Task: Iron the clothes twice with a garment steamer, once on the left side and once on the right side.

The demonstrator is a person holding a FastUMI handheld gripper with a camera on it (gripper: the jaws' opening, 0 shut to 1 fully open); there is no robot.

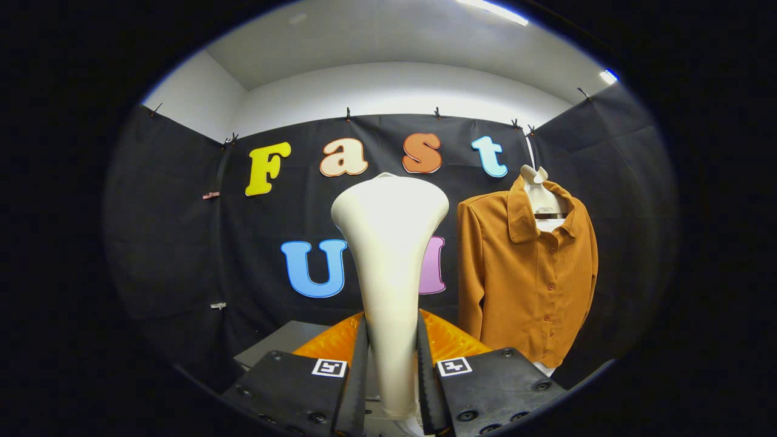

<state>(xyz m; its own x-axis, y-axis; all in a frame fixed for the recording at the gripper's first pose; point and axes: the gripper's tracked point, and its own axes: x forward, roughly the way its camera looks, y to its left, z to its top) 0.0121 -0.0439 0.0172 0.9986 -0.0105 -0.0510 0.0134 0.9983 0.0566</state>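
Observation:
My gripper (391, 358) is shut on the white garment steamer (388, 255), both fingers pressing on its slim handle. The steamer stands upright between the fingers, and its wide flared head rises well above them. An orange-brown buttoned shirt (525, 273) hangs on a white hanger form (542, 197) against the black cloth wall, beyond the fingers and to the right of the steamer. There is a gap between the steamer head and the shirt's near sleeve.
A grey table top (285, 343) shows low behind the left finger. The black cloth wall (182, 243) closes the booth behind and on both sides. The shirt's white hanger cord (530, 152) runs up to the wall's top edge.

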